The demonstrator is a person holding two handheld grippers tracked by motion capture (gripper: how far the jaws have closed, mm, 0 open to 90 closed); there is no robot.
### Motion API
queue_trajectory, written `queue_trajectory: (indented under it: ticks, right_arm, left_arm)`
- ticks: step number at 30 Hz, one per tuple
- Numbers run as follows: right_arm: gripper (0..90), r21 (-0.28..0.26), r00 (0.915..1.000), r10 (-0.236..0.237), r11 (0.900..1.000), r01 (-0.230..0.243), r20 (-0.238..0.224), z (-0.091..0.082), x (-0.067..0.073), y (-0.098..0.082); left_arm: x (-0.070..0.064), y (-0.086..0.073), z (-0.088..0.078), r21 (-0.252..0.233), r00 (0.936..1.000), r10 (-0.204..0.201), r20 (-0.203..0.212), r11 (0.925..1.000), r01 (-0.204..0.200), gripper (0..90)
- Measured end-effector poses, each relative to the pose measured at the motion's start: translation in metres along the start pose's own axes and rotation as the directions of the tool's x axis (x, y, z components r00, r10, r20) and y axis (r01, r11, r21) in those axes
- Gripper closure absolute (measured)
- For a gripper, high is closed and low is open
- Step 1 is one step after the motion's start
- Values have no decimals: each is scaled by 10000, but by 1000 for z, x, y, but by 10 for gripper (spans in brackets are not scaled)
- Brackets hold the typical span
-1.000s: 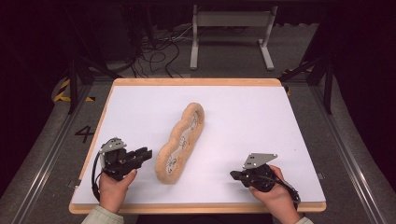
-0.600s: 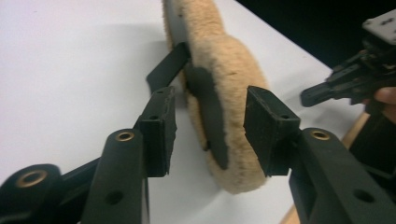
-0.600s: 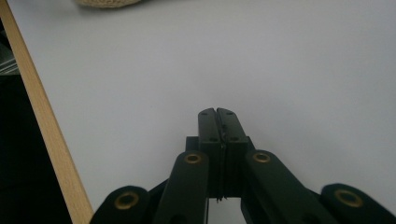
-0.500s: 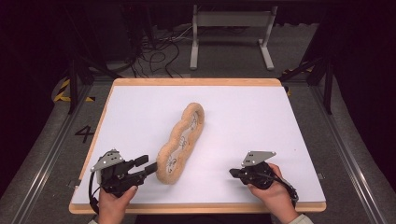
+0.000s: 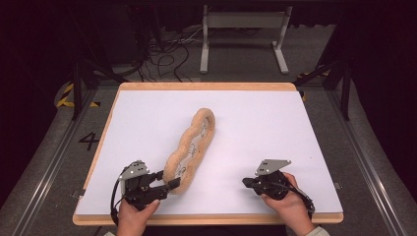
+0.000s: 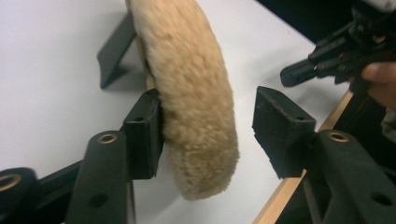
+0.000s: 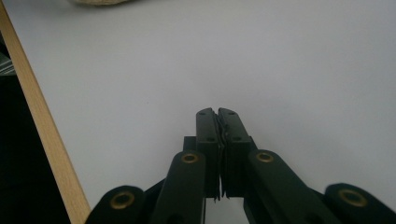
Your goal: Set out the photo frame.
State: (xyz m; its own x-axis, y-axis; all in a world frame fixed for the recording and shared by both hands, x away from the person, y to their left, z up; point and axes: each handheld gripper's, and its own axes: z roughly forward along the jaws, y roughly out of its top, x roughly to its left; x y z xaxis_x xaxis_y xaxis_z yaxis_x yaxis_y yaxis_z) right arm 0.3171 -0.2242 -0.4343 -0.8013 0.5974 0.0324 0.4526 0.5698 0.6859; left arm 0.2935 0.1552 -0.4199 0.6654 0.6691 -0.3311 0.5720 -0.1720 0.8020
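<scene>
Tan fleece-covered wavy loop (image 5: pixel 191 150): lies on white table (image 5: pixel 255 123).
Left claw (image 6: pixel 208 128): jaws just closing slightly, gaping around loop's near end.
Right claw (image 7: pixel 218 112): closed, empty.

Fleece ring (image 5: pixel 191 148) lies on table (image 5: pixel 255 113), between grippers.

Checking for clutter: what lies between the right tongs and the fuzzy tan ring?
Nothing: in the high view, bare white table top separates the right tongs from the fuzzy tan ring.
</scene>
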Motion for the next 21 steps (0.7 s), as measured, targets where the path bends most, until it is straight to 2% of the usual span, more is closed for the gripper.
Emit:
queue_trajectory:
  ticks: [2, 5, 6, 7, 10, 11, 14, 18, 21]
  right_arm:
    - [880, 28, 10000, 35, 10000, -35, 31, 0, 0, -2]
    - [877, 9, 9999, 91, 10000, -91, 62, -2, 0, -3]
    - [874, 18, 9999, 127, 9999, -127, 54, -2, 0, -3]
    - [870, 23, 9999, 141, 9999, -142, 60, -3, -1, -4]
    - [868, 71, 9999, 147, 9999, -148, 58, -2, -1, -5]
    - [867, 83, 9999, 164, 9998, -164, 49, -2, -1, -5]
    - [863, 47, 9999, 141, 9999, -141, 69, -3, -1, -3]
    - [856, -109, 9998, 198, 9997, -198, 83, -8, -6, 5]
    - [857, -359, 9998, 156, 9992, -151, 116, -14, -11, 19]
  left_arm:
    - [1, -1, 6, 317, 9997, -142, -211, 9994, 149, 515]
    - [4, 0, 6, 468, 9989, -360, -301, 9982, 374, 596]
    - [3, 1, 5, 490, 9980, -403, -490, 9979, 427, 616]
    - [1, 2, 4, 529, 9969, -341, -704, 9979, 378, 635]
    - [2, 3, 3, 606, 9963, -303, -800, 9975, 352, 660]
    - [6, 3, 1, 630, 9966, -521, -639, 9964, 561, 662]
    - [11, 4, 0, 637, 9963, -692, -508, 9953, 724, 669]
    - [15, 5, -2, 638, 9961, -758, -448, 9949, 786, 673]
    - [18, 7, -3, 665, 9966, -725, -403, 9950, 751, 675]
